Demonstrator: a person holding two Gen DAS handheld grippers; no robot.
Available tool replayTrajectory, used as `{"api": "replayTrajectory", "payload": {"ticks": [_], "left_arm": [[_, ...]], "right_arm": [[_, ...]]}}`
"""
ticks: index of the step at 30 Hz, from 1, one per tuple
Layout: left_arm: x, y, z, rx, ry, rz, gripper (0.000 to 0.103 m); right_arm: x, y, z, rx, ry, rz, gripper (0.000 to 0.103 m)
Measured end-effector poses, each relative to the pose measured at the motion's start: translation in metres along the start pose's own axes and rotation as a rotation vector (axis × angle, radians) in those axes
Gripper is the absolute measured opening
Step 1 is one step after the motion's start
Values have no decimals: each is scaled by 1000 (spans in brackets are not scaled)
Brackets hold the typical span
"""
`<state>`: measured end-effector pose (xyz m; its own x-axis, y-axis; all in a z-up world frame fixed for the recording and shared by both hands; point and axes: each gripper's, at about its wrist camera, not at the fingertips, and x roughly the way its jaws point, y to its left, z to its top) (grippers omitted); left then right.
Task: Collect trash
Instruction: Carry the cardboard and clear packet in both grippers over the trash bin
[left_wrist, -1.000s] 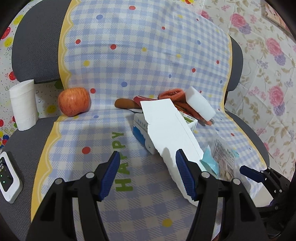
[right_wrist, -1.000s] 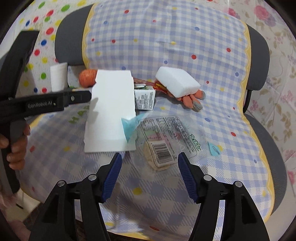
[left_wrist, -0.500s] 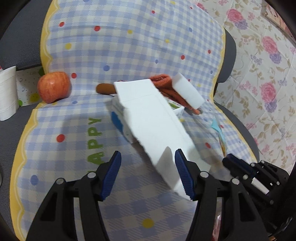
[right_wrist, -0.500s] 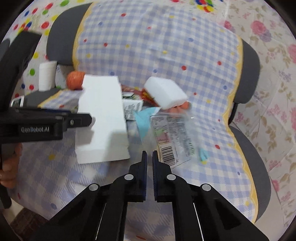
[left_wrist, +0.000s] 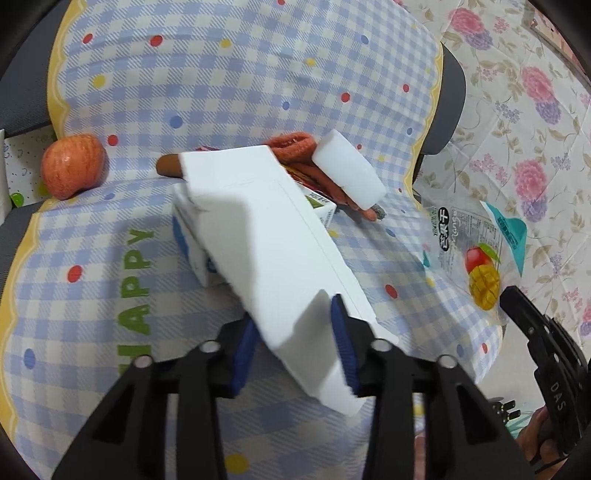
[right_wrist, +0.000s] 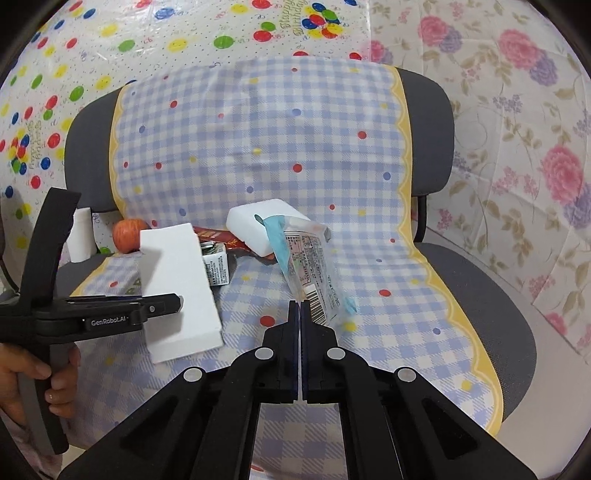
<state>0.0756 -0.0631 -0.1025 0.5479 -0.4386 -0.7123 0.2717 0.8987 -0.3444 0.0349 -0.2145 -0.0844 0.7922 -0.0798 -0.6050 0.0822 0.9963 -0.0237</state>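
As the right gripper (right_wrist: 299, 314) pinches the limp wrapper (right_wrist: 314, 266) by its edge, the left gripper (left_wrist: 295, 332), jaws just closing, clamps the light, stiff white box (left_wrist: 273, 236).

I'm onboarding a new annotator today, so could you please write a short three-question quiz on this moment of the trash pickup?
1. True or false: the right gripper is shut on the clear snack wrapper.
2. What does the left gripper straddle? A) apple B) white box C) sponge
3. Fill in: the apple lies on the chair's ____ side in the left wrist view.

Key: 1 true; 2 B, the white box; 3 left.
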Motion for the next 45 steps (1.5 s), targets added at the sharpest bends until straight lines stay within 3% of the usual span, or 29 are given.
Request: {"api": "replayTrajectory", "payload": {"ticks": [3, 7, 14, 18, 31, 45], "left_arm": [[-7, -7, 2, 13, -28, -31, 14], [-30, -28, 6, 81, -100, -60, 1], [-77, -84, 2, 280, -239, -45, 0], [-84, -105, -5, 339, -270, -44, 0], [-65, -157, -41, 439, -237, -103, 0], [-52, -244, -122, 612, -132, -339, 0]], "right_arm": [[-4, -5, -1, 14, -3, 7, 1], [-12, -12, 1, 51, -19, 25, 1], [-45, -22, 7, 101, -75, 33, 1], [-65, -29, 4, 114, -97, 18, 1], [-126, -66, -38, 191, -86, -120, 1], [-215, -103, -111, 288, -27, -398, 1]]}}
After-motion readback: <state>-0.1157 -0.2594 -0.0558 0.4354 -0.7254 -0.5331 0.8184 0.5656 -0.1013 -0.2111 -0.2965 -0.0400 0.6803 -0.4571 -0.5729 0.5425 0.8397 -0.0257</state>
